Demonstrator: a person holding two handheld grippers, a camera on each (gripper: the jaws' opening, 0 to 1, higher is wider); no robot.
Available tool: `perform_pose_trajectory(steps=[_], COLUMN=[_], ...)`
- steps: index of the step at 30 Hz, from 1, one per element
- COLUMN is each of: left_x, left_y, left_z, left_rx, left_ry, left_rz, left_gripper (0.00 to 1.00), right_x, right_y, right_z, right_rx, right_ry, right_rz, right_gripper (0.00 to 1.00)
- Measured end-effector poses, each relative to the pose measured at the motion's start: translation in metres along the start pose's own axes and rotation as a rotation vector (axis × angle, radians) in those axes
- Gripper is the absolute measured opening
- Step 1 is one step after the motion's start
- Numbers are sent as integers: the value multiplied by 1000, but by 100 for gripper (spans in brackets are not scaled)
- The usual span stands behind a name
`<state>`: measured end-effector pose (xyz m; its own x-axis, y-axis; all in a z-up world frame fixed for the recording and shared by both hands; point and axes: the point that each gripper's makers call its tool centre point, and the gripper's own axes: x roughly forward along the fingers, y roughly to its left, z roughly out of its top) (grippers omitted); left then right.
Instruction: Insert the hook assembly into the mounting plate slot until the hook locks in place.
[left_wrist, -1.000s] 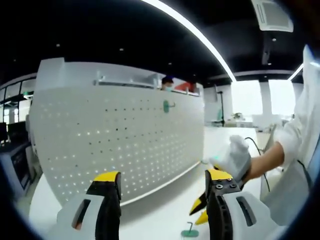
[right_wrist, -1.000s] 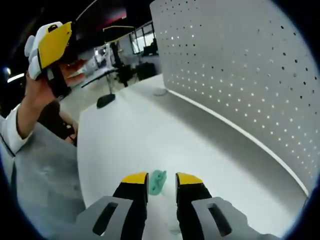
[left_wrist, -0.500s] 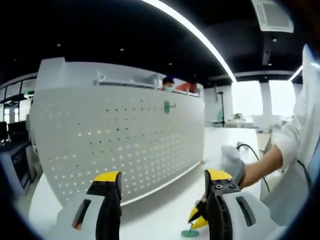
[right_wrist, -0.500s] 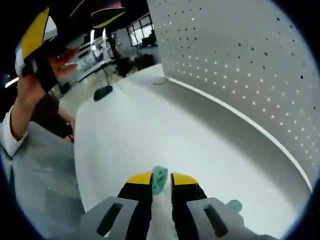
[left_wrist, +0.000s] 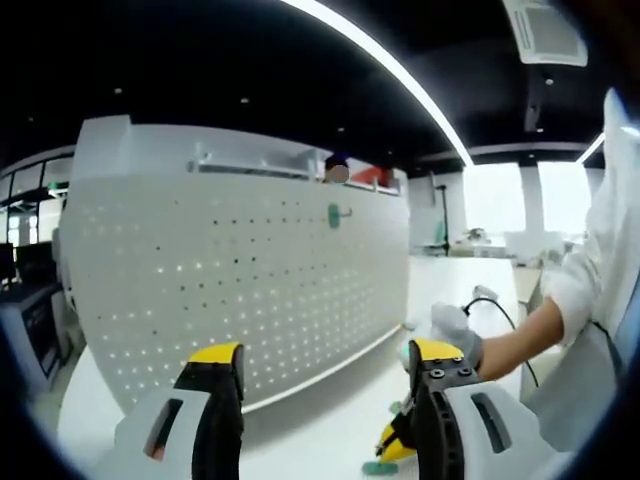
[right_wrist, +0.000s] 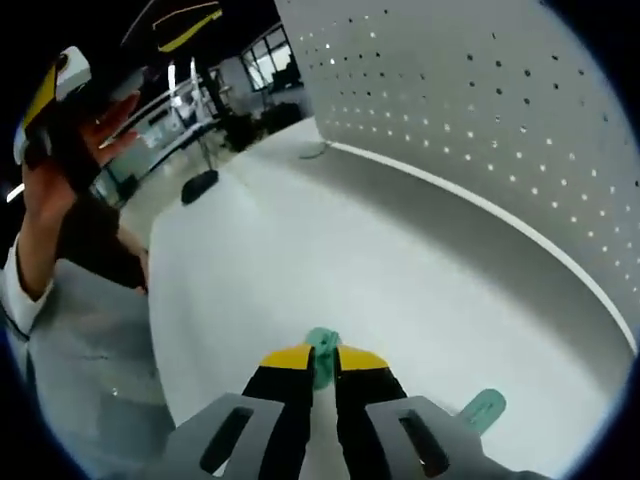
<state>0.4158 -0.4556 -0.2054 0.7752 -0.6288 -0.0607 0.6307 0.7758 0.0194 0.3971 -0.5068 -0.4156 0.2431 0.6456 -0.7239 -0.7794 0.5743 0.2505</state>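
1. Before the pegboard (left_wrist: 240, 290), the left gripper (left_wrist: 325, 375) hangs above the table (left_wrist: 320, 430) with its jaws spread wide and nothing between them
2. High on the pegboard, toward its right end, a green hook (left_wrist: 334, 213) sits mounted on the panel
3. Right of the pegboard's lower edge, the right gripper (left_wrist: 395, 445) comes in low over the table, its yellow tips at another green hook (left_wrist: 380, 467) that lies on the tabletop; a hand (left_wrist: 455, 330) and sleeve (left_wrist: 590, 280) show behind it
4. Left of the pegboard (right_wrist: 480, 130) in the right gripper view, the right gripper (right_wrist: 313, 362) has its jaws drawn nearly together on a green hook (right_wrist: 322, 350) whose top pokes out above the tips, low over the table (right_wrist: 350, 250)
5. Nearer the pegboard, just right of that gripper, a second green piece (right_wrist: 483, 408) lies flat on the table
6. Far left of the pegboard, a hand (right_wrist: 60, 150) holds the left gripper (right_wrist: 60, 90) up off the table; whether it is clenched cannot be told from this side
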Motion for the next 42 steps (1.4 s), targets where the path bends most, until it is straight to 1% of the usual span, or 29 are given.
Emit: perform_pose_trajectory(steps=[15,26,29,34,39,42], left_x=[-1,-1,-1,0,1,2], left_y=[1,0,0,-2,-4,-6], left_z=[2,2,2,1,0,-1], left_rx=[-6,-6,-5,-2,0,2], left_ry=[-8,-8,-8,-4,2,4], left_rz=[0,-1,-3,-8,-15,-20], left_gripper=[68,68,68,68,67,67], right_x=[6,5,2,-6,-22,-34], right_y=[0,0,0,0,-4,-7], right_z=[-5,-4,-1,9,22,31], right_rx=[20,25,26,25,25,22], right_ry=[22,5,-9,-50,-109,-156], right_rz=[5,10,10,1,-19,-36], right_gripper=[3,1,1,1,1,1])
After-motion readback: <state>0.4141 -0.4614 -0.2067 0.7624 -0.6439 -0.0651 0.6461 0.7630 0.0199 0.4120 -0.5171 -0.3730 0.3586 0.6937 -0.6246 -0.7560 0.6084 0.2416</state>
